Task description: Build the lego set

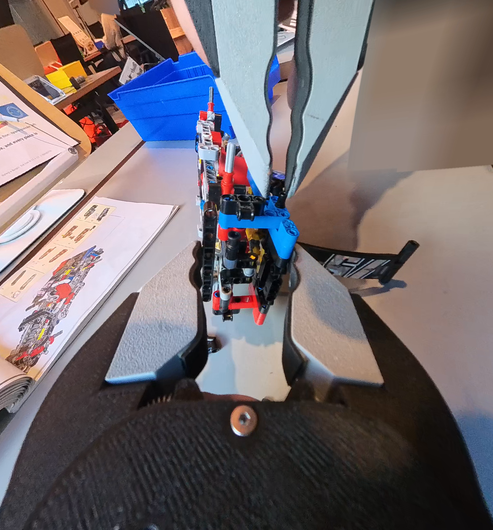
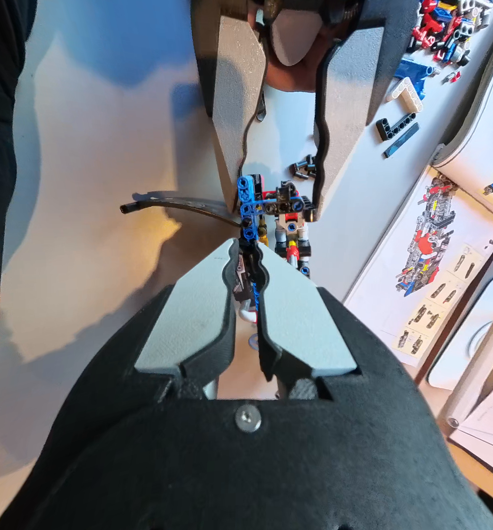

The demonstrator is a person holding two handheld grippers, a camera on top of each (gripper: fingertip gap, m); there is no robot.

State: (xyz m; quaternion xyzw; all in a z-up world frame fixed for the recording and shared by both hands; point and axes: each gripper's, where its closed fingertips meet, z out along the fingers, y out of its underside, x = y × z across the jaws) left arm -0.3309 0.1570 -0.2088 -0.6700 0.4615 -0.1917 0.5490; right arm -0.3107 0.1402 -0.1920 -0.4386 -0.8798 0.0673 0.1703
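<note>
A person is working at a pale grey table (image 1: 411, 329), holding a two-finger gripper in each hand, and a half-built Lego model (image 1: 239, 243) is standing between the two tools.

The left gripper (image 1: 246, 258) is clamping the near end of the model; its fingers are pressing the black and blue beams from either side. The model's long axis is running straight away from this gripper, toward a blue bin (image 1: 168, 106) at the back of the table.

The right gripper (image 2: 246, 243) is coming at the model from the opposite side and from above. Its fingers are nearly pressed together, pinching a thin black piece (image 2: 244, 272) at the model's blue beam (image 2: 246, 206), where a black pin is sticking out. Exactly how that piece is seated is hidden between the pads.

So the two tools are meeting nose to nose, with the blue corner beam lying just ahead of the right tips. The right gripper looks to be the working one and the left the steadying one; the coming push probably needs to run across the model's long axis, against the left grip.

A curved black panel (image 1: 360, 263) is lying on the table just beside the model. An open instruction booklet (image 1: 76, 272) is lying to the left, and loose parts (image 2: 440, 31) are heaped further off.
</note>
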